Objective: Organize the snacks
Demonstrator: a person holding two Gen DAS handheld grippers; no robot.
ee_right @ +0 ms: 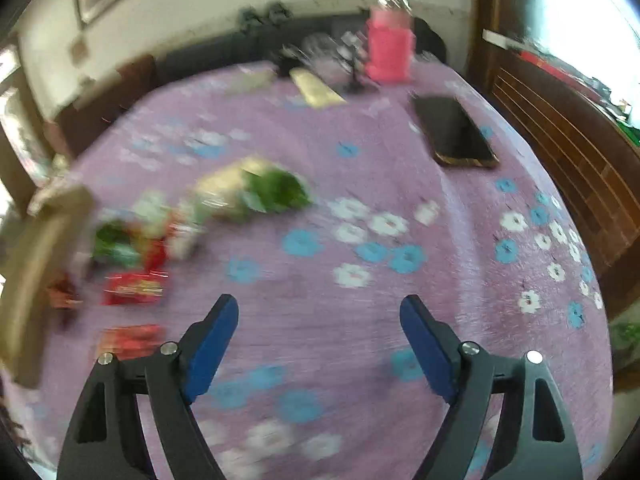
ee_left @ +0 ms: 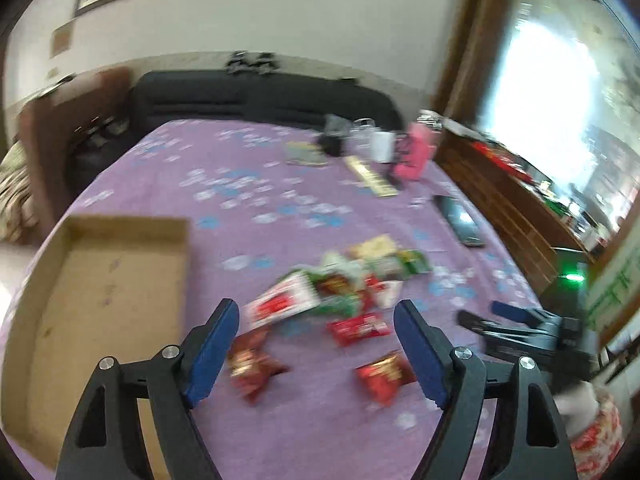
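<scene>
We hold the left gripper (ee_left: 316,316) with its blue pads spread wide and nothing between them, above the purple flowered bedspread (ee_left: 248,184) of the bed. Just ahead of its fingertips lies the heap of snack packets (ee_left: 340,284), red, green and white wrappers bunched together, with a few loose red packets (ee_left: 380,372) nearer, below the gap between the pads. To the left of this gripper sits the shallow cardboard box (ee_left: 120,280), with nothing in it that we can see. Off to its right the right gripper (ee_left: 476,314) shows as a dark shape. In the right wrist view, the right gripper (ee_right: 320,308) is also spread wide and holds nothing; only bedspread lies between its pads. The snack packets (ee_right: 148,240) lie blurred well to its left, a black phone (ee_right: 456,132) ahead to the right, and a pink container (ee_right: 390,50) farther ahead.
</scene>
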